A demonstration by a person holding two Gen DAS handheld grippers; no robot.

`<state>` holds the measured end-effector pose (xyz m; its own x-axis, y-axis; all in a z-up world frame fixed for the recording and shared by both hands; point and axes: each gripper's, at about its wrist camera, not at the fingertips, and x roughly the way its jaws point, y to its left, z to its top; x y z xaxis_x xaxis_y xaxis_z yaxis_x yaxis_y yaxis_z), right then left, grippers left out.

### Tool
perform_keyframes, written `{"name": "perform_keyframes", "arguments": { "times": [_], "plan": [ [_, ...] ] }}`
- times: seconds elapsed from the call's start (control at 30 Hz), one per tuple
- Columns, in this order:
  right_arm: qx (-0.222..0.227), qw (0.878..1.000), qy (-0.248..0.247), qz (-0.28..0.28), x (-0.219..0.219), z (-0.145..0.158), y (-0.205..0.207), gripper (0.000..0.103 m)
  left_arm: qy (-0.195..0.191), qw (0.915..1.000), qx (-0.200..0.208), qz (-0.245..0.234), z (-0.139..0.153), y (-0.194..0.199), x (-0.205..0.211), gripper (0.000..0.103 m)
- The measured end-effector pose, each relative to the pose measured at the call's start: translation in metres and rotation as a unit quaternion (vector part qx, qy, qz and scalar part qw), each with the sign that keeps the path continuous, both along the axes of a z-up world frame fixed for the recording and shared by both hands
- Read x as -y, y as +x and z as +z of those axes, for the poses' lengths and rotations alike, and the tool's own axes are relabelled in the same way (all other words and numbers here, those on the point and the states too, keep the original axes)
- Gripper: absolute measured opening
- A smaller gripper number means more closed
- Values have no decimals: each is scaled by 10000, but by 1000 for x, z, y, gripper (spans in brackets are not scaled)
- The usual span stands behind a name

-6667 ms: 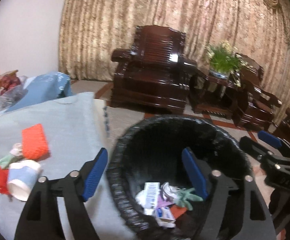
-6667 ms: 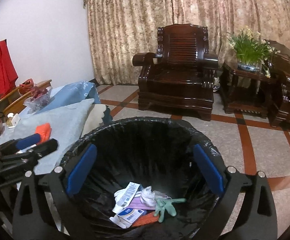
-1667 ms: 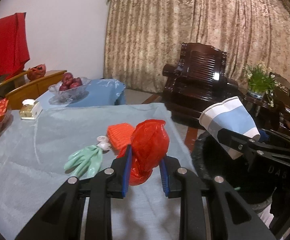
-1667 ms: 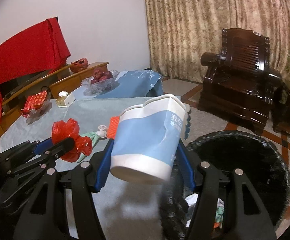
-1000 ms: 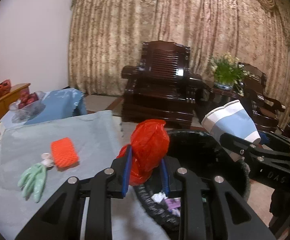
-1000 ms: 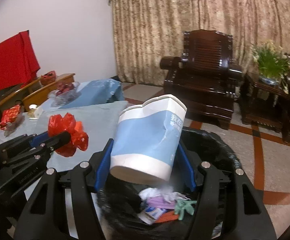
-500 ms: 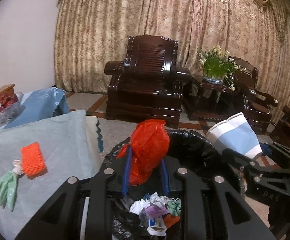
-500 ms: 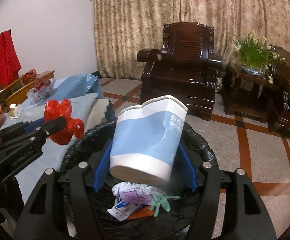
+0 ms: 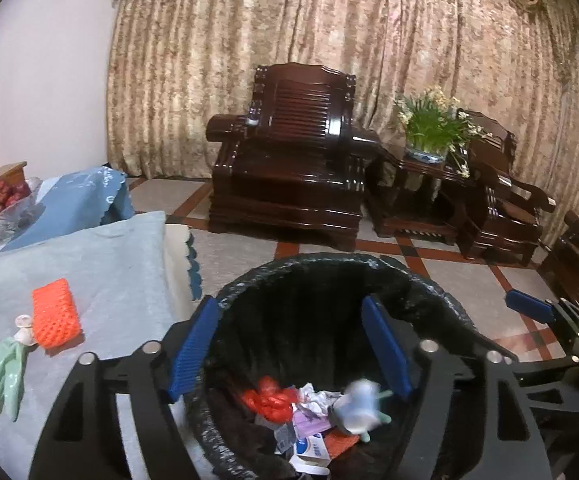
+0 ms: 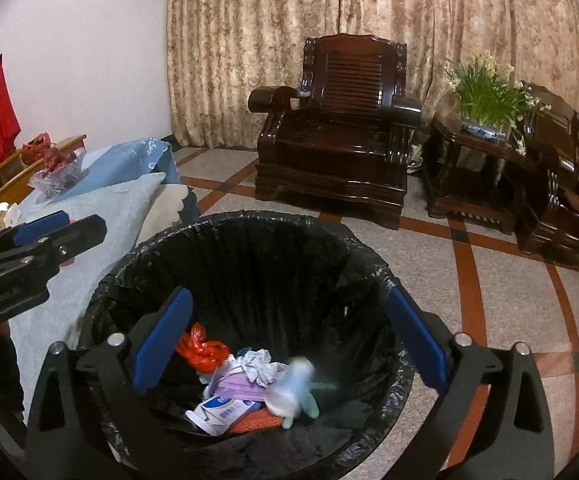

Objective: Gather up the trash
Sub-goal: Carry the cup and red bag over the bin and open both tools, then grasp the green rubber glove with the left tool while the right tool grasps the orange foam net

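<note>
Both grippers hang open and empty over a black-lined trash bin (image 9: 329, 268) (image 10: 249, 224). My left gripper (image 9: 289, 344) and my right gripper (image 10: 289, 336) have blue pads spread wide. Inside the bin lie a red plastic bag (image 9: 267, 398) (image 10: 201, 350), a blurred blue-and-white paper cup (image 9: 355, 404) (image 10: 291, 386), crumpled paper, a purple mask and a small box. On the table's light blue cloth (image 9: 101, 264) to the left remain an orange net piece (image 9: 55, 312), a green glove (image 9: 3, 368) and a small white scrap (image 9: 23, 330).
A dark wooden armchair (image 9: 289, 164) (image 10: 341, 132) stands behind the bin, with a side table and potted plant (image 9: 429, 128) (image 10: 485, 100) and another chair to the right. A glass bowl of red fruit (image 9: 5, 200) (image 10: 57, 168) sits at the far left.
Both grippers opened over the bin. The red bag fell from the left gripper and the paper cup from the right gripper; both now lie in the bin.
</note>
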<state>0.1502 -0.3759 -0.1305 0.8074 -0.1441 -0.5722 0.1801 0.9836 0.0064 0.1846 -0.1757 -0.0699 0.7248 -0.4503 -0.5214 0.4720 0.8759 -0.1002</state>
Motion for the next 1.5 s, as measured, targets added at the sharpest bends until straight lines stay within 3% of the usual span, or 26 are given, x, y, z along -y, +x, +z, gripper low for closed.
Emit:
{"name": "perform_keyframes", "arguments": {
  "times": [0.17,0.43,0.67,0.93,1.2,1.5],
  "plan": [
    [74,9999,77,127,-13,6,0,97,27,9997,98,235,6,-1,-23,85],
    [194,9973,241,668,-63,18,17,97,53,9957,206,904,14,-4,-97,87],
    [232,9919,305,1208,-123,27,48,97,239,9838,263,1758,7,4,-180,87],
    [176,9851,346,1676,-192,25,90,98,464,9713,139,2330,-12,17,-249,87],
    [11,9809,312,1922,-238,12,126,97,512,9675,-202,2467,-40,36,-278,87],
    [-299,9799,277,1954,-259,-17,159,97,516,9661,-692,2434,-75,67,-280,87]
  ]
}}
